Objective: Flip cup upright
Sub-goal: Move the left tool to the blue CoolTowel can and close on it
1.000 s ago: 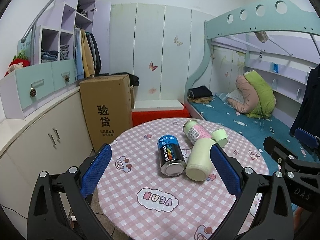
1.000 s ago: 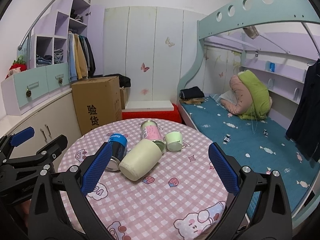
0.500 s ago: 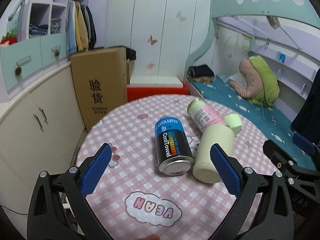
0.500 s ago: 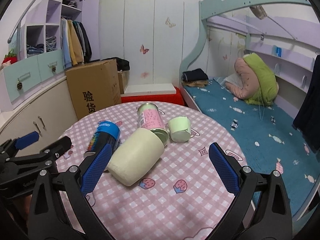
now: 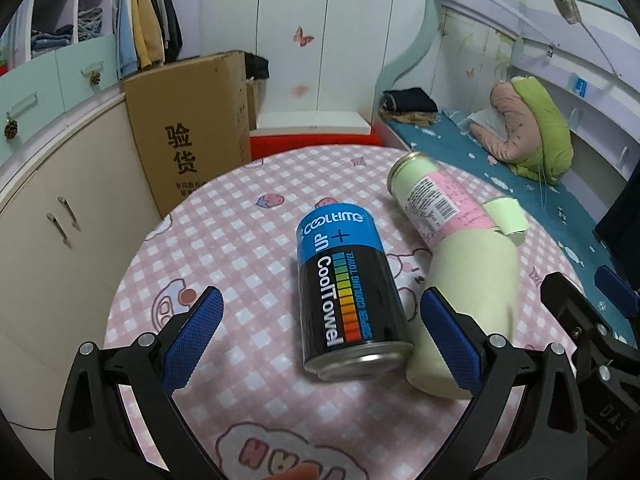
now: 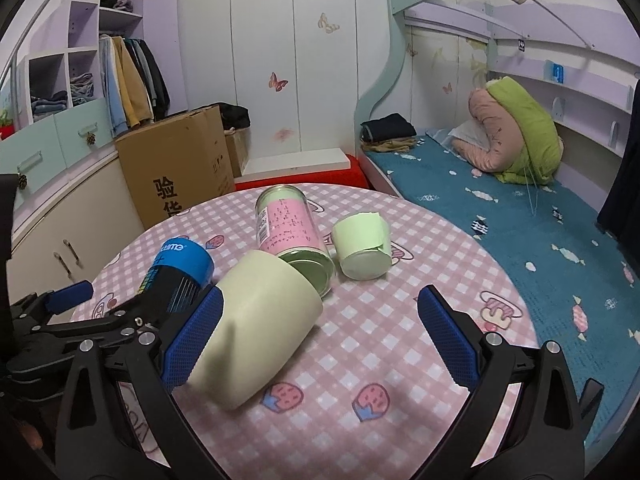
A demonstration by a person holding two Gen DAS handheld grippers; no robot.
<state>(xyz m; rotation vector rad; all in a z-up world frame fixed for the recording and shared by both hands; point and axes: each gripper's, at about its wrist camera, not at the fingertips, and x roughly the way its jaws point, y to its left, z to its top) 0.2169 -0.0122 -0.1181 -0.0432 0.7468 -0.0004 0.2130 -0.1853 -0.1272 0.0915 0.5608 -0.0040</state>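
Since the earlier pictures, both claws have come down and forward toward the round table point(image 6: 460, 240); the things on it now loom larger and nearer in both views.

Nothing of the task looks done yet. The cup point(image 6: 256, 332), a pale cream one, lies on its side near the middle of the table, with its closed bottom toward the cameras. Its far end touches a pink-labelled can point(image 6: 290, 236), also on its side. A blue and black can point(image 5: 346, 296) lies just beside the cup, at about 9 o'clock from it in the left wrist view. A small green cup point(image 6: 362, 248) rests on its side near the pink-labelled can, at about 3 o'clock from it in the right wrist view. By my judgement, the grasp, the lift and the turn to upright are all left to do.

The right claw point(image 6: 318, 342) is spread wide and holds nothing. It sits low over the near edge of the table. Its left finger point(image 6: 194, 342) is against or just beside the cup's side at 9 o'clock; I cannot tell if it touches. The other finger stands well apart at 3 o'clock.

The left claw point(image 5: 322, 342) is also wide and holds nothing. It straddles the blue and black can, pointing toward 12 o'clock. Its right finger point(image 5: 450, 340) lies in front of the cup point(image 5: 466, 312).
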